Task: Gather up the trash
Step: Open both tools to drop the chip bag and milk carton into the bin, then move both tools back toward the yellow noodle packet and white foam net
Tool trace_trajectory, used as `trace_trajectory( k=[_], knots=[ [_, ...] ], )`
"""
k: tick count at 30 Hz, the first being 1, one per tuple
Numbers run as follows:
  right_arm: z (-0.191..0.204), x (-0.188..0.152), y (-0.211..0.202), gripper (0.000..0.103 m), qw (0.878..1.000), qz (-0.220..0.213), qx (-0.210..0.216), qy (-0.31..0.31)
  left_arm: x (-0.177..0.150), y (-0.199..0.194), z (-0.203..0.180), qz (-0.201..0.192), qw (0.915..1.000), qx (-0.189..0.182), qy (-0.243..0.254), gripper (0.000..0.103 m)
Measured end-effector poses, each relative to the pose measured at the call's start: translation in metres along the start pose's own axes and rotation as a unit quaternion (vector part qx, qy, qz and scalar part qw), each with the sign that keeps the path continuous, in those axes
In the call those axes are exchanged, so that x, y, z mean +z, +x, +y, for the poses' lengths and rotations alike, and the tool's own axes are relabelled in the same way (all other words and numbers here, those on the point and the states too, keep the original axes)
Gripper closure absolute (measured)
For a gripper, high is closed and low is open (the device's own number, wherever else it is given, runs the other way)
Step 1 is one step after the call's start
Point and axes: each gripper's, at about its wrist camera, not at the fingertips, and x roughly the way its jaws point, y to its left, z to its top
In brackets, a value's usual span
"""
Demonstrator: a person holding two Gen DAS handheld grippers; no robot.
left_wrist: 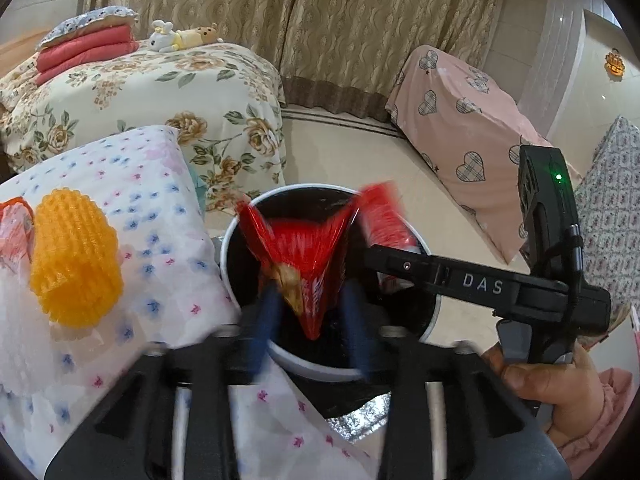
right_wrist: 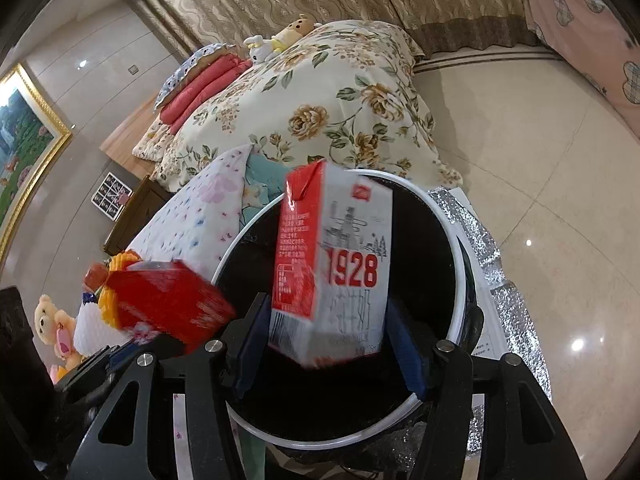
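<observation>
Filling the back of the room: a wide bed under a cream quilt printed with tan flowers [left_wrist: 160, 92], well apart from the action. Closer in, on the left, a surface draped in white cloth dotted with small pink and blue flowers [left_wrist: 140, 200].

Right up against that cloth's edge, front and centre: a round black waste bin with a white rim [right_wrist: 460, 260], mouth wide open, sitting on a crinkled silver foil sheet [right_wrist: 500, 280].

Over the bin mouth, the right gripper [right_wrist: 326, 308], black frame with blue pads, angled down into it. Pads parted, a sliver of gap showing at the right-hand pad. Between them, a white and red milk carton marked 1928 [right_wrist: 344, 272], tilted and blurred, not pinched, hanging right above the black interior. Seen from the left wrist: the person's right hand [left_wrist: 536, 380], wrapped round that tool's handle, pink cuff below.

Over the near rim, the left gripper [left_wrist: 310, 292]. Fingers apart too, released, nothing squeezed. Between them, a crumpled shiny red snack wrapper [left_wrist: 308, 256], loose and smeared with blur, pointed end down inside the bin's opening.

Back on the flowered cloth, well left of the bin: a yellow foam mesh fruit sleeve [left_wrist: 72, 264], lying on its side.
</observation>
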Motion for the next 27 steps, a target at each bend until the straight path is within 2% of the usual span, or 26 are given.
trace_trajectory(
  k=[1, 2, 4, 8, 15, 27],
  knots=[
    [0.001, 0.001, 0.000, 0.042, 1.000, -0.001, -0.002, 0.001, -0.001, -0.002, 0.001, -0.002, 1.0000, 0.003, -0.001, 0.051],
    [0.001, 0.000, -0.001, 0.040, 1.000, -0.004, -0.004, 0.002, -0.001, -0.004, 0.001, -0.003, 1.0000, 0.005, -0.002, 0.049],
    [0.002, 0.000, -0.004, 0.034, 1.000, -0.008, -0.003, 0.005, -0.004, -0.007, 0.005, -0.003, 1.0000, 0.006, -0.007, 0.049],
    [0.005, -0.004, -0.010, 0.032, 1.000, -0.016, -0.005, 0.009, -0.011, -0.019, 0.013, -0.005, 0.9997, 0.009, -0.023, 0.048],
    [0.022, -0.017, -0.017, 0.017, 1.000, -0.027, 0.003, 0.004, -0.034, -0.050, 0.032, -0.020, 0.9982, 0.024, -0.051, 0.045],
    [0.078, -0.053, -0.011, 0.016, 0.999, -0.015, 0.043, -0.027, -0.080, -0.096, 0.082, -0.030, 0.9909, 0.074, -0.108, 0.045]
  ],
)
